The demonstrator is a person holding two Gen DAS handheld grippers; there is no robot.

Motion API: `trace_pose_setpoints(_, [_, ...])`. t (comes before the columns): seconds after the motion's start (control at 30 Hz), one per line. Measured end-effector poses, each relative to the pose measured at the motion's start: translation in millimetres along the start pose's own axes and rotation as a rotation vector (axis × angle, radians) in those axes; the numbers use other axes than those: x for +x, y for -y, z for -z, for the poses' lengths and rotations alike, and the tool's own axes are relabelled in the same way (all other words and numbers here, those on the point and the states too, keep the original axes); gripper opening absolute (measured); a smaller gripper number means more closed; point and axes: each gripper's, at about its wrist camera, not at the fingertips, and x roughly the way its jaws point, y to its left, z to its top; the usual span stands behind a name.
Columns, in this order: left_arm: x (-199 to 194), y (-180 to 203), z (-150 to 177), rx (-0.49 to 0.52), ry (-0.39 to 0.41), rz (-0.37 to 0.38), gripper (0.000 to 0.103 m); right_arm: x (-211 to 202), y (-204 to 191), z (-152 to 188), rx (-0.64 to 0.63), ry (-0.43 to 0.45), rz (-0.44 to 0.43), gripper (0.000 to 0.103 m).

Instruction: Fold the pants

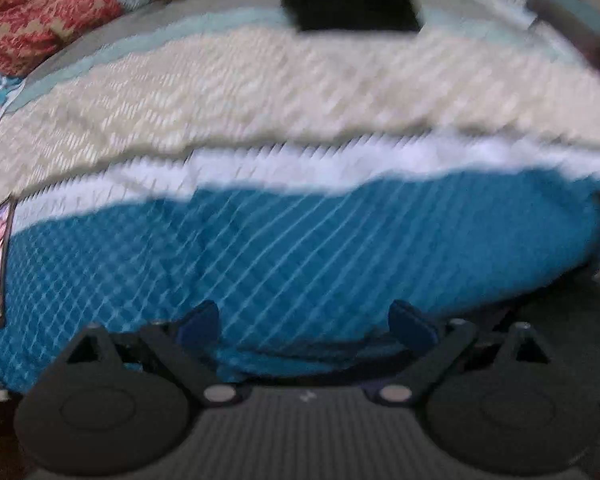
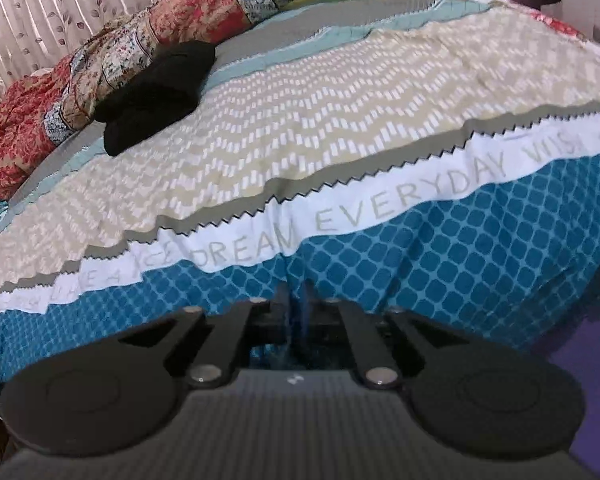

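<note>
**Both tongs empty, the pants already in a stack**

Two tongs are over the near edge of the bed (image 2: 340, 128), and neither one carries cloth. My left tongs (image 1: 306, 322) stand spread wide, with only the teal quilted bedspread (image 1: 300, 240) showing between the blue fingertips (image 1: 410, 326). My right tongs (image 2: 298, 304) are drawn nearly together; I see nothing pinched in the narrow gap, only the teal cover behind it.

The pants (image 2: 156, 92) lie far from me, as a dark, compact bundle at the far side of the bed, resting on the grey and pale stripes and touching the red floral bedding (image 2: 28, 132). In the left wrist view, which is blurred, the same dark bundle sits at the top.

I judge that the folding itself is finished or almost finished, because the bundle looks layered and squared, and my tongs are well apart from it. If the stack is accepted, the next move asks nothing more than to keep clear. If it needs tidying, I must reach across the bed, with both tongs spread, and press the top layer flat without pulling it open.
</note>
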Motion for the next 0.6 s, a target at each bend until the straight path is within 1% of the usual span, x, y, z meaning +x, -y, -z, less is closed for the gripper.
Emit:
trace_pose_setpoints(0.03, [-10, 4, -5, 0.003, 0.032, 0.012, 0.098, -12, 2, 3, -0.008, 0.017, -0.010, 0.035])
trace_pose_setpoints(0.07, [-20, 9, -11, 0.010, 0.070, 0.018, 0.099, -20, -4, 3, -0.018, 0.042, -0.028, 0.042])
trace_pose_setpoints(0.1, [-28, 14, -17, 0.015, 0.100, 0.017, 0.100, -28, -4, 5, -0.026, 0.062, -0.044, 0.046])
trace_pose_setpoints(0.13, [-33, 19, -24, 0.018, 0.127, 0.014, 0.102, -36, -11, 3, -0.038, 0.084, -0.067, 0.046])
trace_pose_setpoints(0.2, [-45, 32, -40, 0.022, 0.178, -0.006, 0.103, -48, -22, -3, -0.034, 0.116, -0.111, 0.047])
trace_pose_setpoints(0.27, [-54, 44, -52, 0.021, 0.219, -0.037, 0.103, -63, -35, -8, -0.014, 0.162, -0.151, 0.055])
trace_pose_setpoints(0.33, [-60, 53, -59, 0.020, 0.254, -0.077, 0.103, -77, -51, -8, -0.013, 0.209, -0.159, 0.075])
trace_pose_setpoints(0.4, [-65, 61, -64, 0.019, 0.287, -0.117, 0.103, -88, -67, -4, -0.036, 0.258, -0.169, 0.085])
trace_pose_setpoints(0.47, [-66, 63, -66, 0.005, 0.305, -0.136, 0.103, -91, -80, 0, -0.064, 0.276, -0.178, 0.086])
trace_pose_setpoints(0.6, [-65, 59, -64, -0.035, 0.302, -0.148, 0.103, -84, -94, 6, -0.091, 0.238, -0.206, 0.087])
